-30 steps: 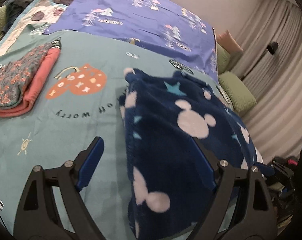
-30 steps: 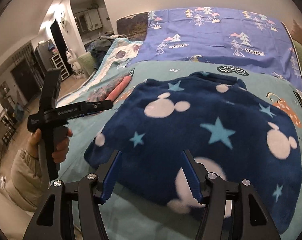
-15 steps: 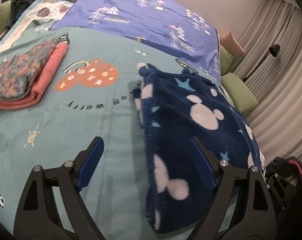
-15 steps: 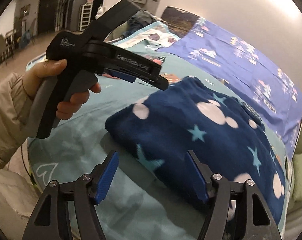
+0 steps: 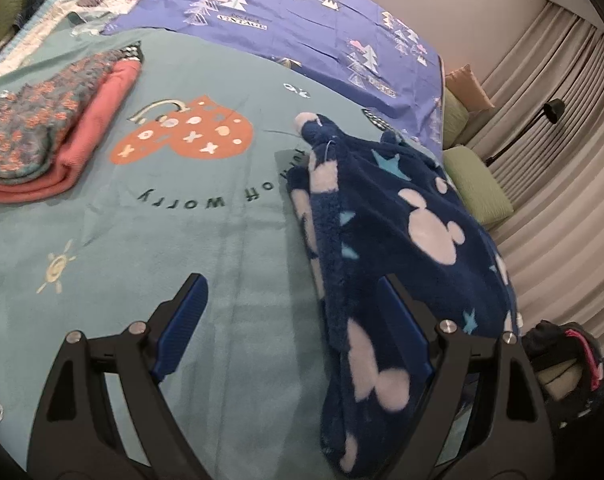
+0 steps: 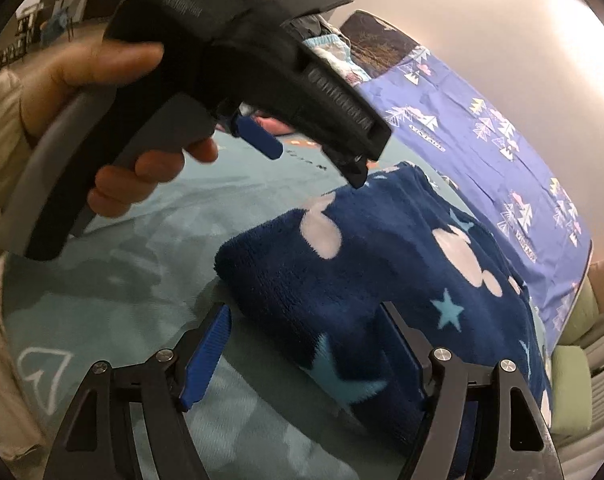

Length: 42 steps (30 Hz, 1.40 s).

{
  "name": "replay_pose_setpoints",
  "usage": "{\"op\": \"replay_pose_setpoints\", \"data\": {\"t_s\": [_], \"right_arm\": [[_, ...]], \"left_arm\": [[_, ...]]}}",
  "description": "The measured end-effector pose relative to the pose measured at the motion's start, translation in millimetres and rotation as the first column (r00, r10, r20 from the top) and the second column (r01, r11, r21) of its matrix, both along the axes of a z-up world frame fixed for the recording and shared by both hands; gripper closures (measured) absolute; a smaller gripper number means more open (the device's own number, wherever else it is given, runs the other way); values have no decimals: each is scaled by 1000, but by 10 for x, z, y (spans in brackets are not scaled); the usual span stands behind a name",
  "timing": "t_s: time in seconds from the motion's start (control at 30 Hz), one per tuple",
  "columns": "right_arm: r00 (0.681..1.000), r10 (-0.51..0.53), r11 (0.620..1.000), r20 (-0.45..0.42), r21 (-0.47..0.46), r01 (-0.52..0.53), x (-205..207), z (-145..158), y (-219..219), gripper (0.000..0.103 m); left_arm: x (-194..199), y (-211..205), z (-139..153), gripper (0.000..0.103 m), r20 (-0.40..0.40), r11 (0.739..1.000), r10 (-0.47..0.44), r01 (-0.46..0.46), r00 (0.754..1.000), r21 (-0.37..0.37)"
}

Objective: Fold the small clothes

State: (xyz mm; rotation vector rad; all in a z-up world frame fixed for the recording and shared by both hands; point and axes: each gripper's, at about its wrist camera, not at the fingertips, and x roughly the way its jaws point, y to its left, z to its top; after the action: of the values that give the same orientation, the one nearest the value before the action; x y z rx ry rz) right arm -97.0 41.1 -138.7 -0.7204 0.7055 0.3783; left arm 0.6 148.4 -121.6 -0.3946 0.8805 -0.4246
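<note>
A navy fleece garment with white mouse heads and light blue stars [image 5: 401, 248] lies folded on the teal bedspread [image 5: 142, 240]; it also shows in the right wrist view [image 6: 381, 272]. My left gripper [image 5: 294, 320] is open and empty, hovering over the garment's left edge. My right gripper [image 6: 305, 344] is open, its jaws straddling the garment's near folded corner without closing on it. The left gripper's black body [image 6: 262, 60] and the hand holding it fill the upper left of the right wrist view.
A folded stack of a floral piece on a pink piece [image 5: 50, 136] lies at the far left of the bed. A purple sheet with tree prints [image 5: 302, 12] covers the far side. Green cushions [image 5: 477, 184] and curtains stand to the right.
Both grippers have moved in closer to the garment. The right gripper swung round to its near corner, and the left gripper now looms larger in its view. Both stayed open.
</note>
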Motion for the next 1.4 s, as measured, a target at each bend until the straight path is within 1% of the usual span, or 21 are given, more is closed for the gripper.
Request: {"op": "replay_pose_setpoints", "data": {"t_s": [0.07, 0.17, 0.2, 0.33, 0.4, 0.43, 0.47, 0.5, 0.53, 0.57, 0.6, 0.63, 0.67, 0.7, 0.8, 0.83, 0.9, 1.03, 1.2, 1.27, 1.4], "right_arm": [[1000, -5, 1000, 13, -25, 6, 22, -75, 35, 27], [999, -4, 1000, 47, -16, 5, 37, -111, 65, 27], [999, -7, 1000, 53, -12, 7, 52, -115, 75, 27], [997, -23, 1000, 79, 8, 22, 105, -136, 106, 27], [996, -39, 999, 79, 32, 36, 145, -136, 97, 27], [996, -47, 998, 74, 53, 44, 165, -127, 78, 31], [996, -53, 996, 67, 70, 48, 184, -115, 58, 41], [996, -62, 995, 63, 81, 57, 209, -103, 33, 47], [995, -76, 994, 65, 88, 70, 229, -95, 13, 59], [994, -90, 991, 65, 101, 83, 255, -80, -20, 67], [994, -95, 989, 56, 121, 88, 274, -61, -51, 69], [994, -100, 985, 47, 143, 92, 293, -40, -81, 74], [994, -109, 978, 32, 182, 101, 316, 3, -132, 78], [993, -114, 971, 19, 213, 108, 343, 42, -181, 79], [992, -125, 936, -36, 327, 130, 395, 178, -349, 82], [991, -127, 926, -48, 351, 135, 410, 202, -397, 82], [989, -130, 906, -70, 397, 147, 426, 265, -476, 83], [988, -141, 874, -59, 463, 152, 361, 378, -583, 83], [985, -158, 800, -69, 576, 169, 356, 615, -896, 83], [984, -168, 776, -55, 608, 166, 373, 731, -1053, 84], [982, -190, 747, -11, 647, 152, 161, 871, -1175, 84]], "left_arm": [[119, -22, -18, 17, -12, 999, -25, 25, 1000, -37], [297, -71, -60, 17, -40, 993, -61, 57, 997, -103], [384, -99, -92, 17, -59, 987, -84, 75, 995, -139], [633, -201, -216, 17, -118, 965, -158, 128, 980, -231], [724, -237, -227, 17, -102, 951, -184, 151, 978, -268], [757, -253, -228, 17, -102, 945, -199, 164, 975, -282], [797, -275, -233, 17, -110, 940, -212, 172, 971, -296], [824, -296, -234, 20, -116, 937, -217, 173, 969, -304], [849, -323, -234, 24, -123, 936, -223, 177, 967, -304], [879, -347, -237, 37, -138, 938, -227, 179, 964, -297], [905, -363, -247, 52, -152, 942, -224, 174, 963, -288], [921, -383, -257, 58, -168, 942, -225, 170, 960, -289], [921, -384, -243, 69, -173, 938, -224, 165, 959, -304], [910, -375, -210, 72, -169, 938, -219, 160, 961, -307], [852, -467, -14, 75, -143, 958, -201, 165, 969, -234], [825, -526, 84, 75, -134, 966, -198, 170, 971, -193], [815, -584, 204, 76, -122, 971, -198, 178, 972, -158], [786, -679, 493, 76, -97, 972, -210, 197, 973, -125], [688, -907, 878, 77, -42, 971, -234, 230, 971, -68], [641, -986, 1005, 78, -22, 968, -248, 247, 969, -53], [562, -1277, 1275, 78, 13, 958, -285, 285, 958, -1]]}}
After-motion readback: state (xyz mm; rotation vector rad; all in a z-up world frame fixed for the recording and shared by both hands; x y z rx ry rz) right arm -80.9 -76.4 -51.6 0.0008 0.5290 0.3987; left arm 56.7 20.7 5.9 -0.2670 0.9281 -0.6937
